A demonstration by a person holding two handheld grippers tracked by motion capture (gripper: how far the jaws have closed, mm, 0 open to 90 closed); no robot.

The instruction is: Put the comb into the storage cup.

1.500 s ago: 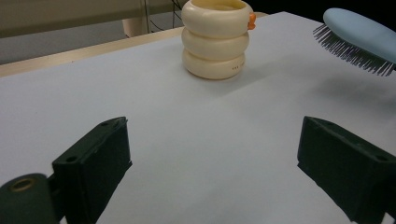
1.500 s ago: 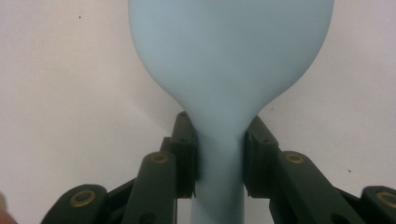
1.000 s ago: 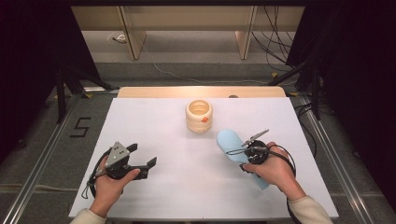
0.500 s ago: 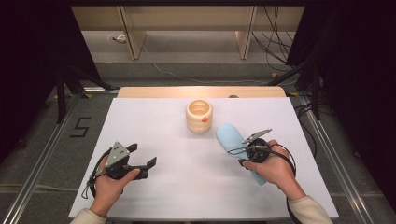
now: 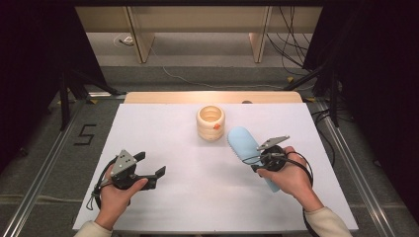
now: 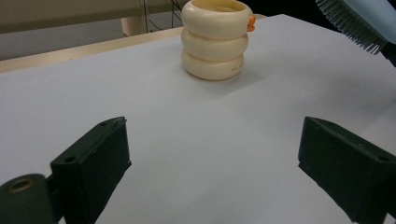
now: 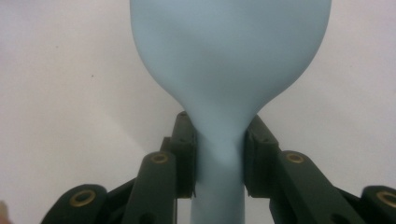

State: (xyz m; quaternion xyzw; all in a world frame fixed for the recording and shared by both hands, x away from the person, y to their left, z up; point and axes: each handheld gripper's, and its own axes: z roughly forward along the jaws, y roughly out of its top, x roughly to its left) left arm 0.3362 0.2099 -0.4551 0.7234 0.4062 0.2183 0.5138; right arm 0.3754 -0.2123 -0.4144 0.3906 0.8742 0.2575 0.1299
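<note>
A light blue brush [image 5: 241,142] lies slanted above the white table, its bristles along the left edge. My right gripper [image 5: 264,159] is shut on its narrow neck, and in the right gripper view both pads press the brush [image 7: 229,60] just below the wide head. The brush's bristled head [image 6: 359,21] pokes into the left gripper view at top right. A cream ribbed holder [image 5: 210,122] with a small orange spot stands upright at the table's far middle, left of the brush head. My left gripper [image 5: 148,164] rests near the front left, open and empty, facing the holder [image 6: 215,39].
The white table top [image 5: 163,128] has a wooden strip [image 5: 212,97] along its far edge. Metal rails run along both sides on the floor, with a "5" mark [image 5: 85,134] at the left and cables at the back right.
The brush head has shifted a little up and left, toward the cream holder. Both hands keep their places.
</note>
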